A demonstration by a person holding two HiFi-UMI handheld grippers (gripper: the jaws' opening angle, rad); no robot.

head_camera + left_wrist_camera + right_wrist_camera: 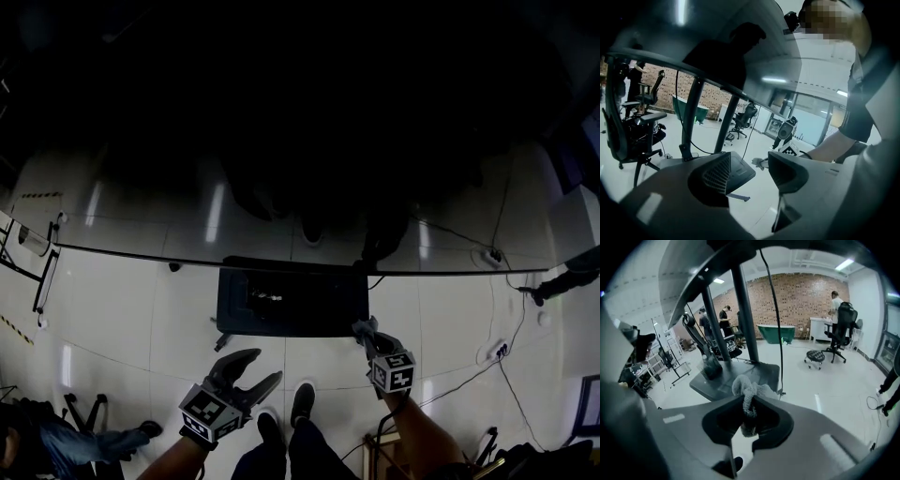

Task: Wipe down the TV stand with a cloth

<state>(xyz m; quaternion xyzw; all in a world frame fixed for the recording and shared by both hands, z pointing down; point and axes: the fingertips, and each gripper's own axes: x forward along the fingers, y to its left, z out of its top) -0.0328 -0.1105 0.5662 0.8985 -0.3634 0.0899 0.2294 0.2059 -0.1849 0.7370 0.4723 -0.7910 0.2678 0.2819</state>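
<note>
So the right gripper is clamped tight on a pale, fluffy, bunched-up cloth, with a wad of it sticking out past the jaw tips and a bit hanging down between them. From the head view that gripper sits right at the front right corner of the TV stand's dark, flat, rectangular base plate, which is resting on the glossy white floor. Can't really tell if the cloth is actually touching the plate or just hovering over its edge. The left gripper is off to the front left of the base, clear of it, jaws spread wide with nothing in them. Two dark upright poles rise from the plate, and the big dark screen fills the top of the head view. The person's dark shoes are just in front of the base, between the two grippers.
</note>
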